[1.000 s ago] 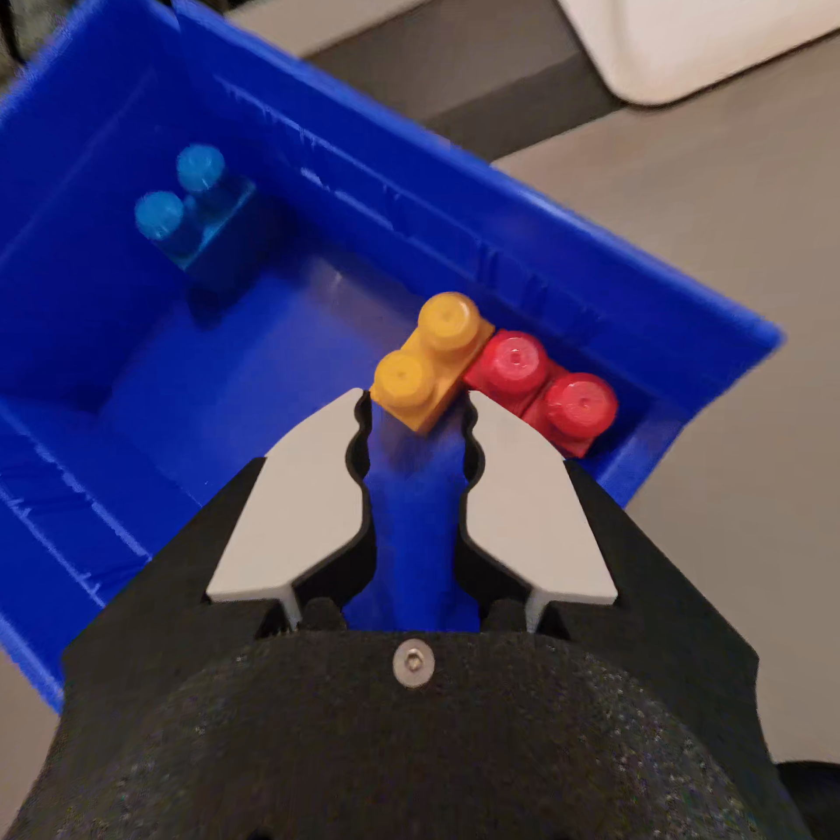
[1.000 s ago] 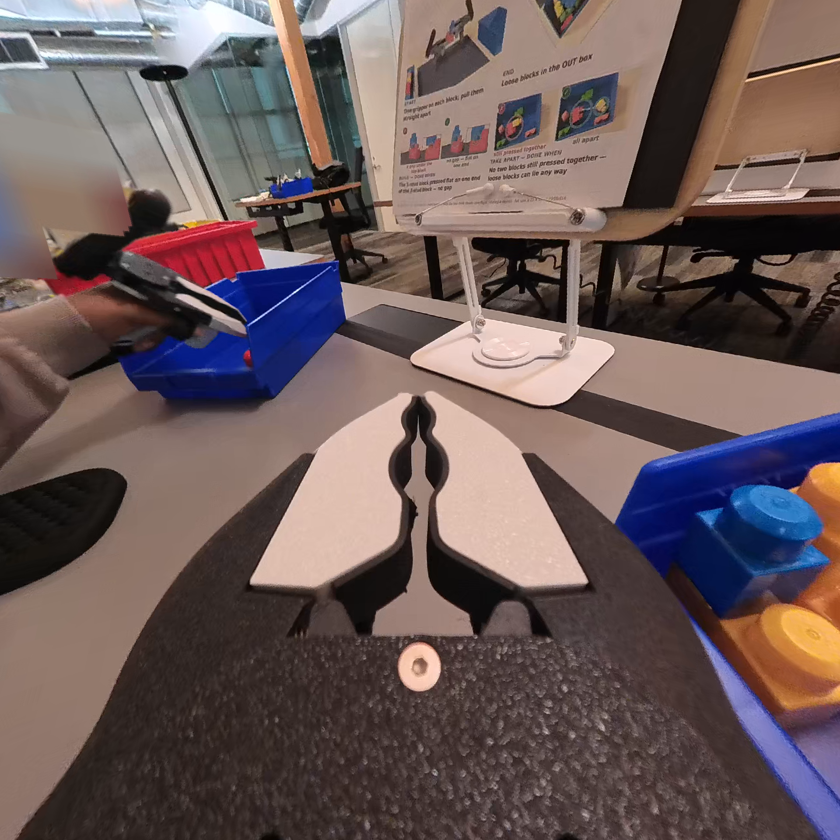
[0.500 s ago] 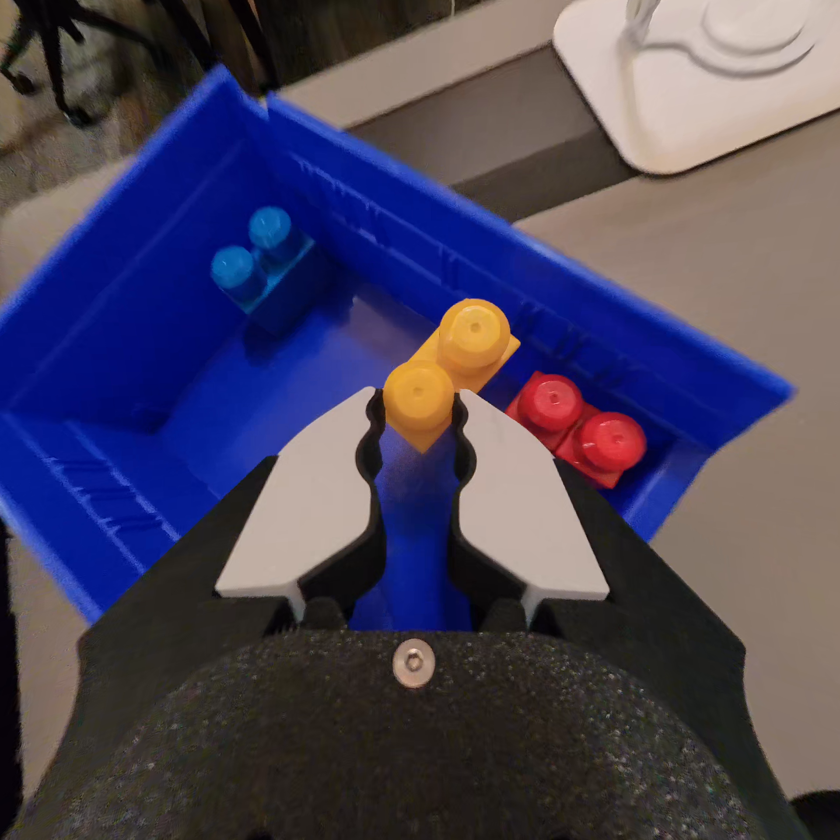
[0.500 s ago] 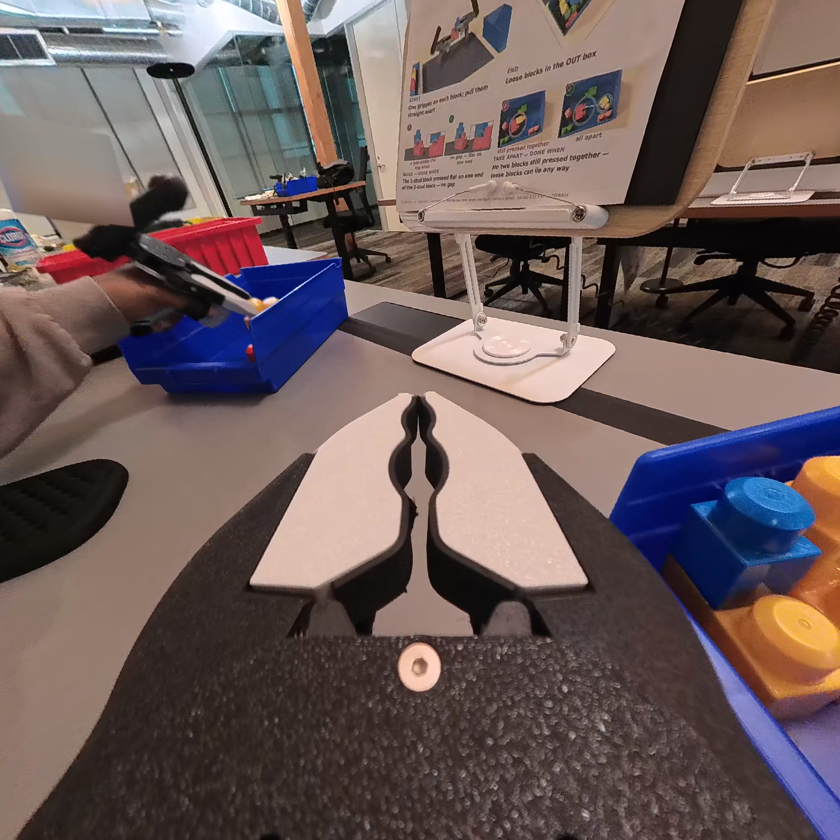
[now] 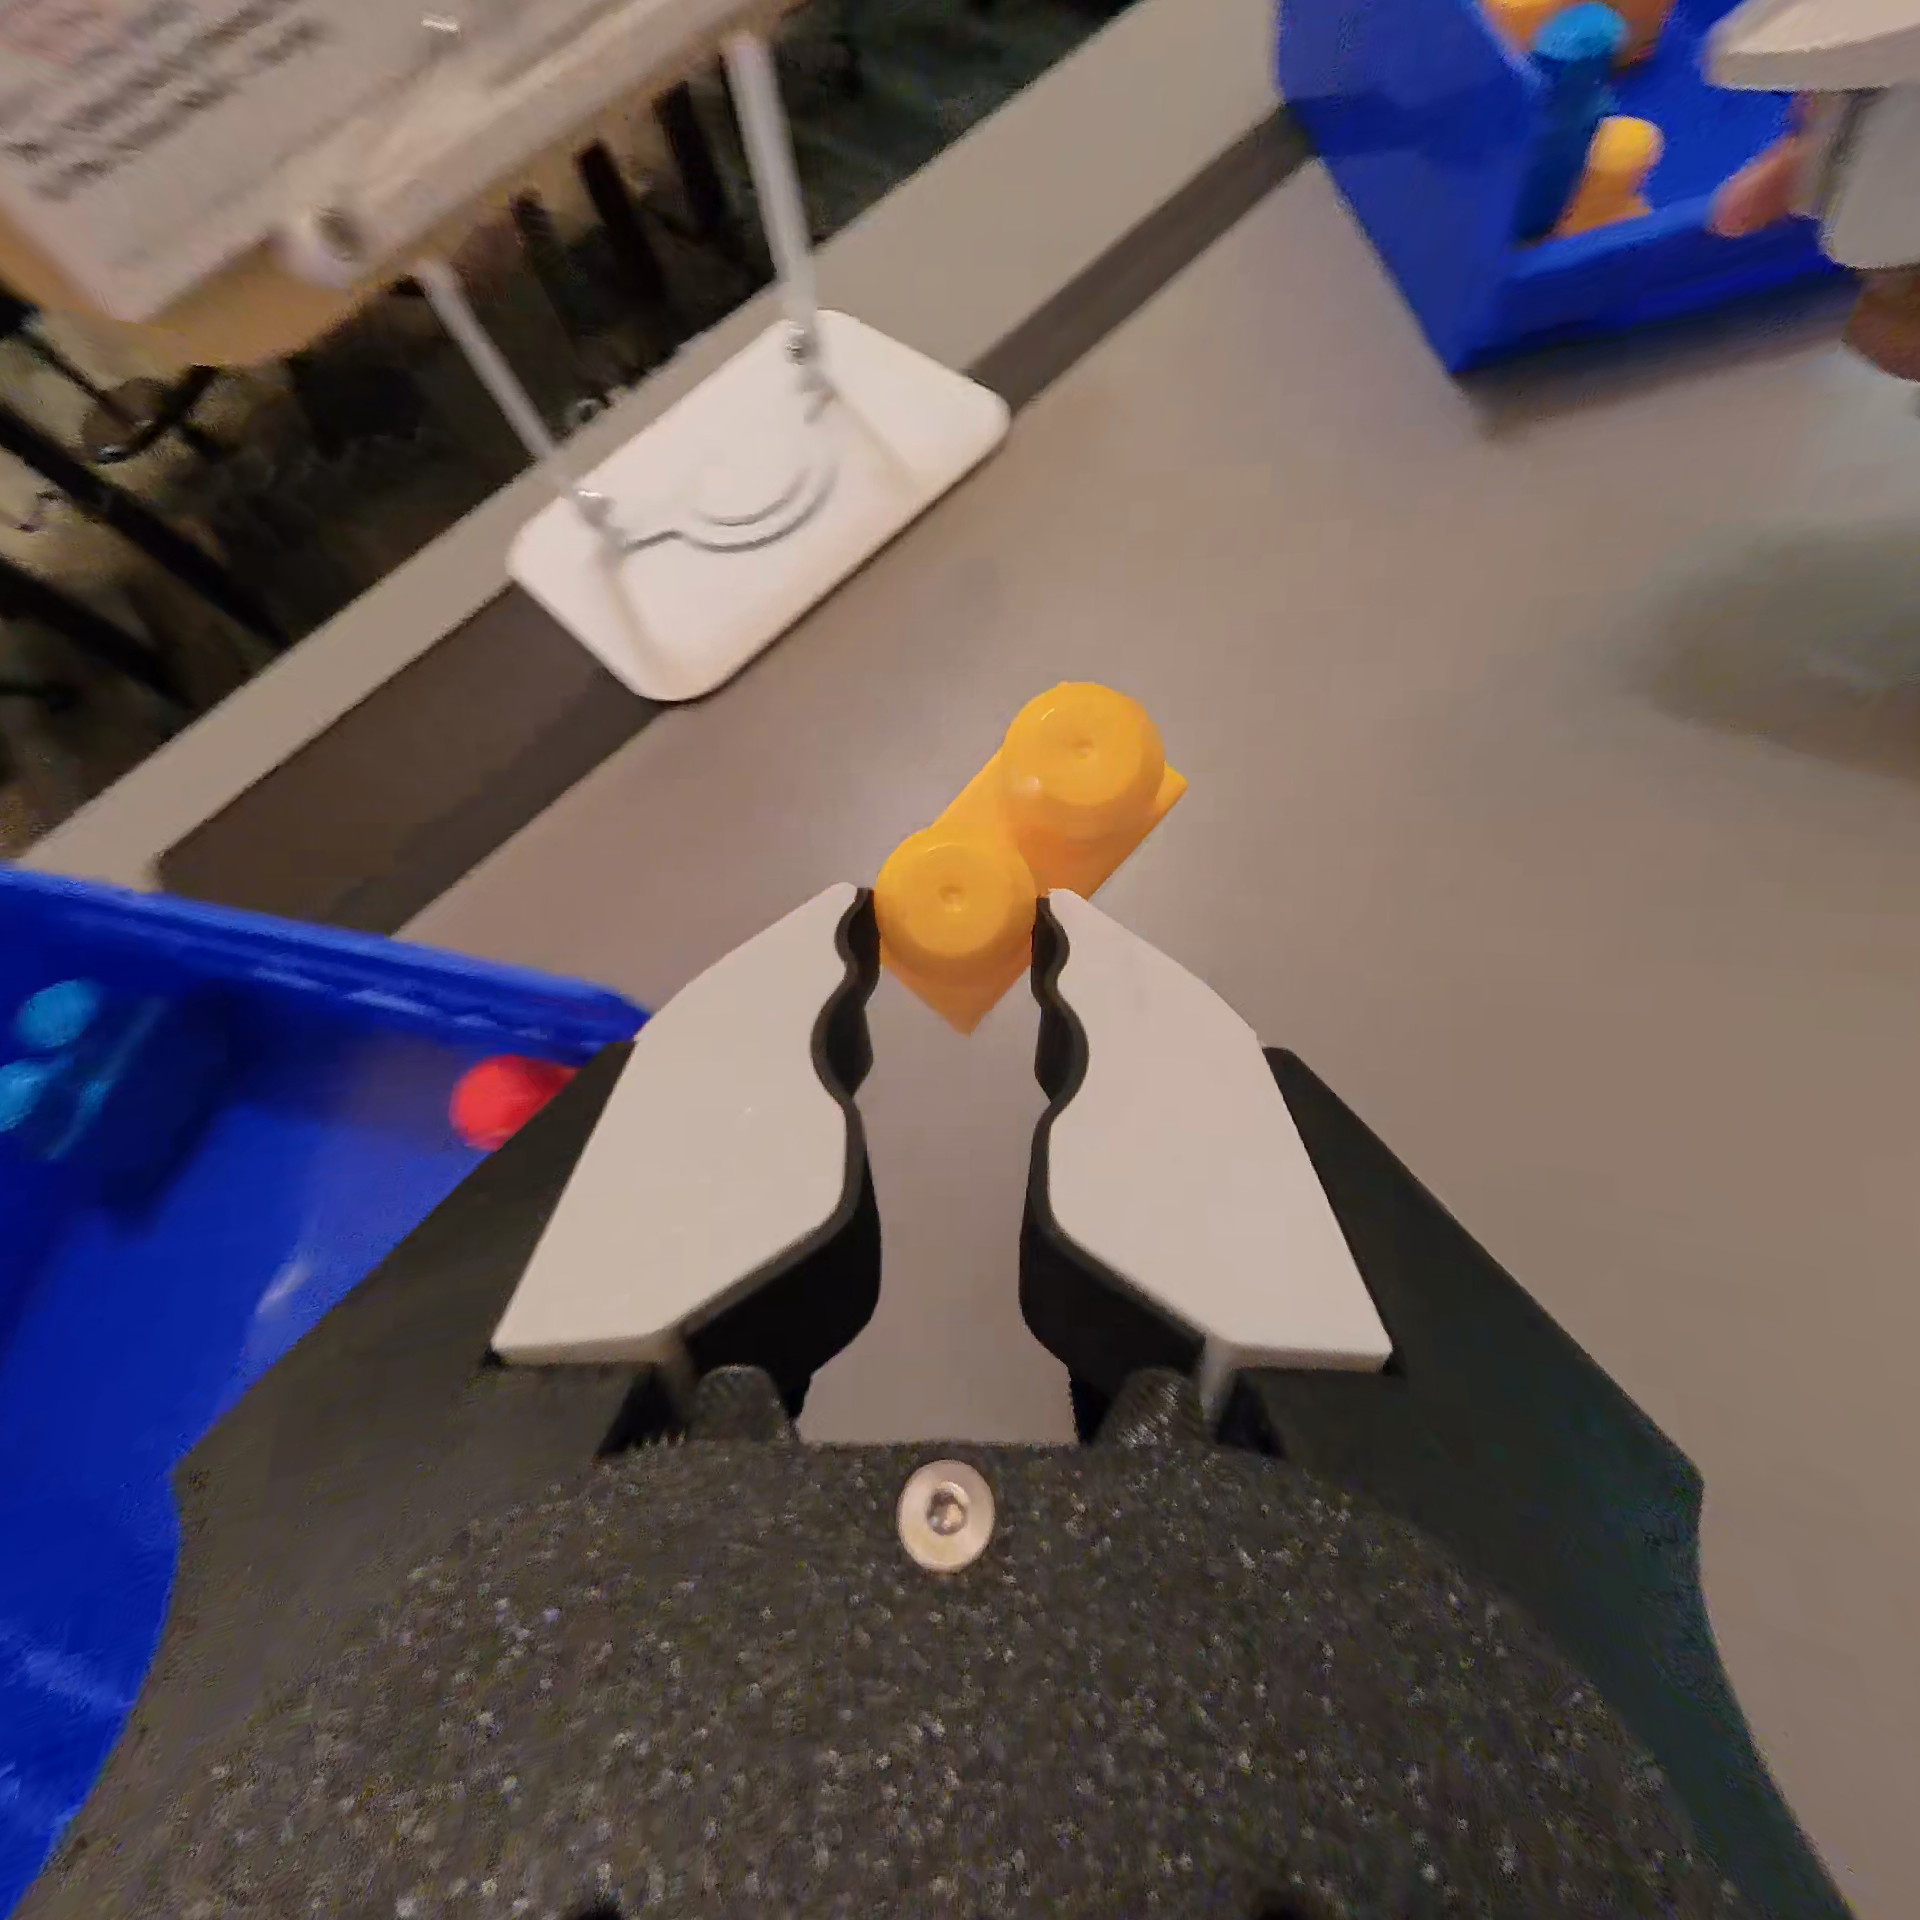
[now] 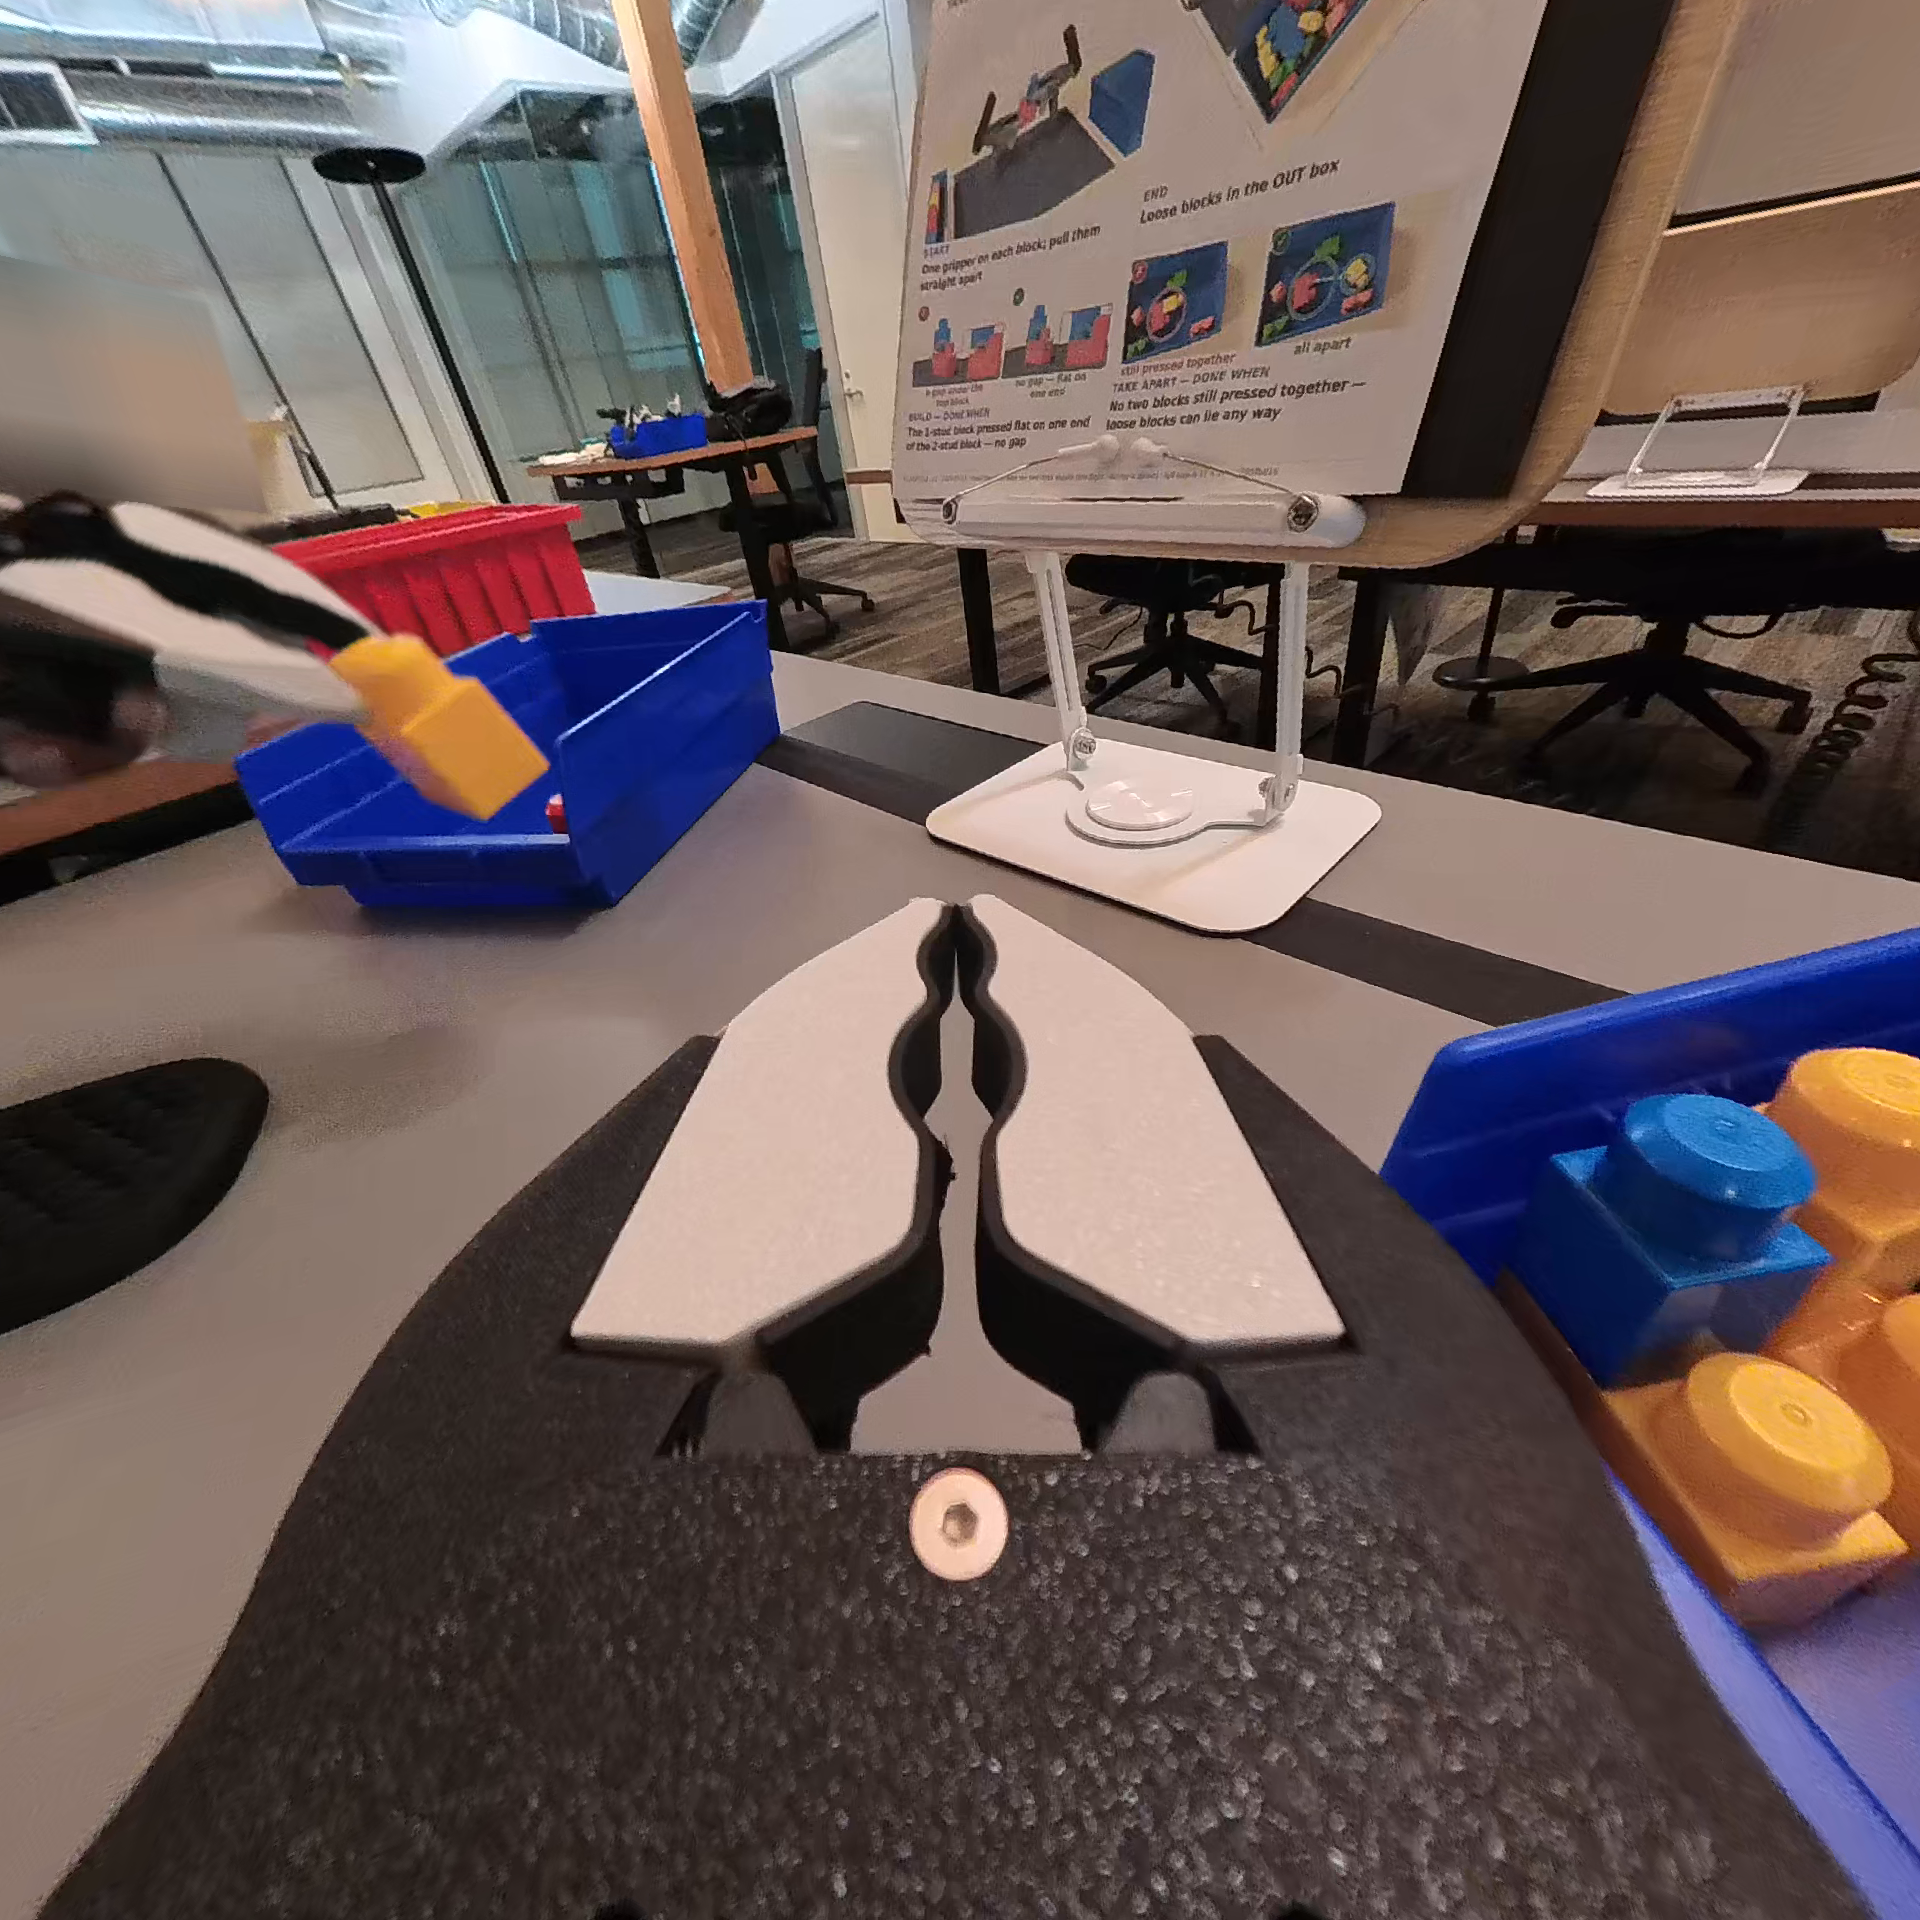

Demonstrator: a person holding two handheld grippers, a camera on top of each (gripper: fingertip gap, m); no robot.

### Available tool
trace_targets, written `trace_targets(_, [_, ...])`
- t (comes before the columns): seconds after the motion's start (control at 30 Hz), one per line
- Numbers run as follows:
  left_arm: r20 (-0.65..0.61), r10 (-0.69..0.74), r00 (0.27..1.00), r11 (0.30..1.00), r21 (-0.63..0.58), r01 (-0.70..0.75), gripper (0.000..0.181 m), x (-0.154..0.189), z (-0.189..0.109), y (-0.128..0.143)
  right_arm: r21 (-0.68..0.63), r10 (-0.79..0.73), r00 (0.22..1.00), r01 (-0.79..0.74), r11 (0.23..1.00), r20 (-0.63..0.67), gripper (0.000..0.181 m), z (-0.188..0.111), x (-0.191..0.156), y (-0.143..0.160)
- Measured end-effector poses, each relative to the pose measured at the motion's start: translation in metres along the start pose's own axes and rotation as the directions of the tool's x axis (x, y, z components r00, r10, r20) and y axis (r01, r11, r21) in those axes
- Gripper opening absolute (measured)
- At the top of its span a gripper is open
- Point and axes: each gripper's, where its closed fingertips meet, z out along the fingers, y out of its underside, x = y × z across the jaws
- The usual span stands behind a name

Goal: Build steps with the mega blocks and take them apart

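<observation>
My left gripper (image 5: 951,914) is shut on one stud of a yellow two-stud block (image 5: 1023,842) and holds it in the air above the grey table, out of the blue bin (image 5: 208,1195) at its left. That bin holds a red block (image 5: 499,1096) and a blue block (image 5: 47,1049). In the right wrist view the left gripper (image 6: 343,675) and its yellow block (image 6: 447,727) show at the far left above the blue bin (image 6: 665,748). My right gripper (image 6: 958,920) is shut and empty, low over the table, beside a second blue bin (image 6: 1621,1039) with a blue block (image 6: 1694,1195) and yellow blocks (image 6: 1766,1444).
A white stand (image 6: 1153,821) with an instruction sheet (image 6: 1195,229) is at the table's back, on a dark strip. It also shows in the left wrist view (image 5: 758,530). A red bin (image 6: 457,561) stands behind the left blue bin. A black pad (image 6: 94,1174) lies at the left.
My left gripper closed on the yellow block in the bin, lifted it out and swung right over the table. My right gripper has stayed still and shut.
</observation>
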Motion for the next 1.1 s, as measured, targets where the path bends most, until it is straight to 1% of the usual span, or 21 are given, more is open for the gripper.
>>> trace_targets(0.1, [-0.101, 0.004, 0.995, 1.0, -0.014, -0.006, 0.029, 0.048, 0.017, 0.012, -0.009, -0.011, 1.0, 0.011, 1.0, 0.0, 0.0, 0.001, -0.001, 0.002])
trace_targets(0.17, [-0.151, -0.008, 0.988, 0.999, -0.039, 0.002, 0.029, 0.074, 0.03, 0.024, -0.014, -0.02, 1.0, 0.02, 1.0, 0.0, 0.0, 0.001, -0.002, 0.004])
trace_targets(0.27, [-0.184, -0.04, 0.982, 0.996, -0.091, 0.023, 0.029, 0.101, 0.046, 0.042, -0.025, -0.025, 1.0, 0.025, 0.999, 0.0, 0.0, 0.002, -0.003, 0.006])
trace_targets(0.37, [-0.211, -0.063, 0.976, 0.992, -0.124, 0.037, 0.029, 0.12, 0.057, 0.051, -0.035, -0.028, 1.0, 0.028, 0.999, 0.003, 0.0, 0.003, -0.003, 0.009])
trace_targets(0.53, [-0.271, -0.048, 0.961, 0.992, -0.124, 0.015, 0.029, 0.158, 0.062, 0.047, -0.048, -0.03, 1.0, 0.03, 0.998, 0.006, 0.0, 0.005, -0.005, 0.013])
trace_targets(0.77, [-0.364, -0.003, 0.931, 0.993, -0.109, -0.04, 0.028, 0.217, 0.057, 0.038, -0.062, -0.028, 1.0, 0.029, 0.998, 0.006, 0.0, 0.006, -0.004, 0.017])
trace_targets(0.87, [-0.363, 0.031, 0.931, 0.991, -0.109, -0.075, 0.028, 0.226, 0.062, 0.041, -0.064, -0.028, 1.0, 0.028, 0.998, 0.008, 0.0, 0.006, -0.004, 0.017])
trace_targets(0.93, [-0.368, 0.031, 0.929, 0.994, -0.086, -0.067, 0.029, 0.225, 0.062, 0.04, -0.065, -0.031, 0.999, 0.032, 0.997, 0.01, 0.0, 0.006, -0.005, 0.017])
trace_targets(0.97, [-0.372, 0.025, 0.928, 0.996, -0.07, -0.056, 0.033, 0.223, 0.06, 0.037, -0.064, -0.033, 0.999, 0.033, 0.997, 0.01, 0.0, 0.005, -0.005, 0.017])
trace_targets(1.03, [-0.373, 0.011, 0.928, 0.999, -0.033, -0.025, 0.035, 0.211, 0.054, 0.029, -0.061, -0.032, 0.999, 0.033, 0.998, 0.011, 0.0, 0.004, -0.005, 0.016])
trace_targets(1.1, [-0.334, -0.006, 0.943, 1.0, 0.011, 0.01, 0.036, 0.185, 0.046, 0.019, -0.058, -0.031, 0.999, 0.032, 0.998, 0.013, 0.0, 0.004, -0.004, 0.015])
